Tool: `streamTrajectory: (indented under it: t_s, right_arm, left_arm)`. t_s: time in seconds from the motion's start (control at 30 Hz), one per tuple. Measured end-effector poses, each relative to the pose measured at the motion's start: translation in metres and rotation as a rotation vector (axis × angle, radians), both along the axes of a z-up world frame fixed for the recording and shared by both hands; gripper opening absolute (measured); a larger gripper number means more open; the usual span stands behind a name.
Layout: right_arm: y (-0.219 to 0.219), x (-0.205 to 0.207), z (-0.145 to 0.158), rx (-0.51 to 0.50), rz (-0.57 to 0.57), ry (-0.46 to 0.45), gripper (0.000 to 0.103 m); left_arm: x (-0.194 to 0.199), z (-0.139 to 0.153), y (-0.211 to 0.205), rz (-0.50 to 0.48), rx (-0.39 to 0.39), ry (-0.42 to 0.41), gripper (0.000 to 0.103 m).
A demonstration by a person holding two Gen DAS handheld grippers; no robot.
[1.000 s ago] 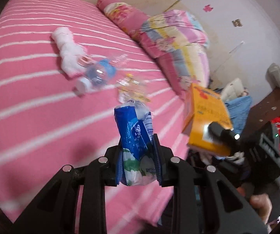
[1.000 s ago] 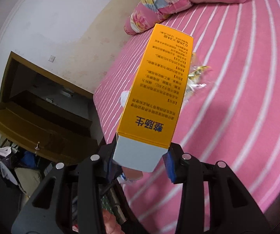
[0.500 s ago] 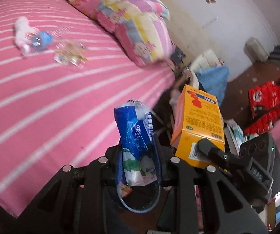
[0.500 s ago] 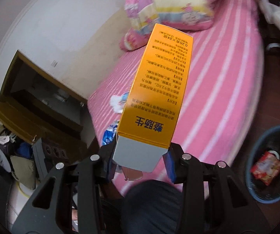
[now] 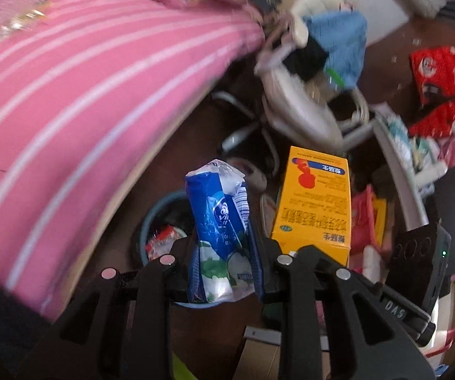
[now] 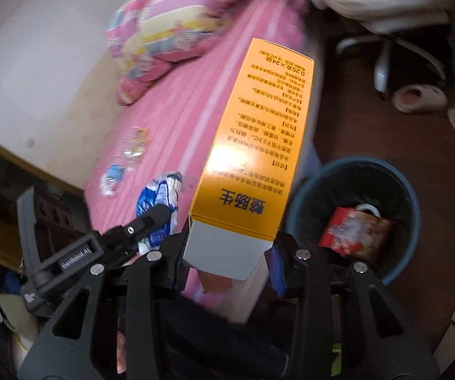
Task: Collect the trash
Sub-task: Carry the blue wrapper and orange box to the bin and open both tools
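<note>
Trash sits in both claws. The left gripper [image 5: 224, 266] is closed narrowly on a crumpled blue-and-white wrapper [image 5: 221, 221], which stands upright between its pads, the lower part pinched and the torn top sticking out past the fingertips. The right gripper [image 6: 227, 250] is clamped wider on an orange carton [image 6: 253, 152], gripped at its grey end so the long printed body juts forward beyond the jaws.

Taking the blue bin [image 6: 413, 221] as the landmark: in the right wrist view the bin stands on the dark floor just to the right of the carton's held end, beside the edge of the pink striped bed [image 6: 176, 120]. A red packet [image 6: 354, 231] and something white lie inside it. In the left wrist view the bin's rim [image 5: 157, 205] shows directly behind and below the wrapper, so the wrapper hangs over it, with the carton just to the right of the bin. Both views are blurred.

Up on the bed, well away from the bin, a clear crinkled wrapper [image 6: 135, 145] and a blue-and-white scrap [image 6: 113, 174] lie on the sheet. Beyond the bin stand a white swivel chair [image 6: 382, 0] and two slippers [image 6: 417, 98].
</note>
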State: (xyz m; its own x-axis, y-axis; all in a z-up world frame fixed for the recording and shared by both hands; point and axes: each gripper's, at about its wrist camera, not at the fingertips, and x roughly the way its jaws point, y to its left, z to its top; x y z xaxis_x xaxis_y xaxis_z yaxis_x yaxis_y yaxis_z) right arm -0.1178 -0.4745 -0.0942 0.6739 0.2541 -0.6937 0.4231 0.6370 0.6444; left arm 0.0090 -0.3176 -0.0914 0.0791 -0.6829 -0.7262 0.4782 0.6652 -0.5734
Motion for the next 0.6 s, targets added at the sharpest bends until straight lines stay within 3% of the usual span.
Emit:
streamTrajectory:
  t_s: [0.3, 0.6]
  right_arm:
    - [-0.031, -0.018, -0.071, 0.009, -0.046, 0.155, 0.041]
    - [-0.035, -0.015, -0.115, 0.006, -0.043, 0.276, 0.043]
  left_arm:
    - [-0.006, -0.072, -0.070, -0.161, 0.122, 0.064, 0.025]
    - [0.011, -0.122, -0.090, -0.199, 0.135, 0.180, 0.026]
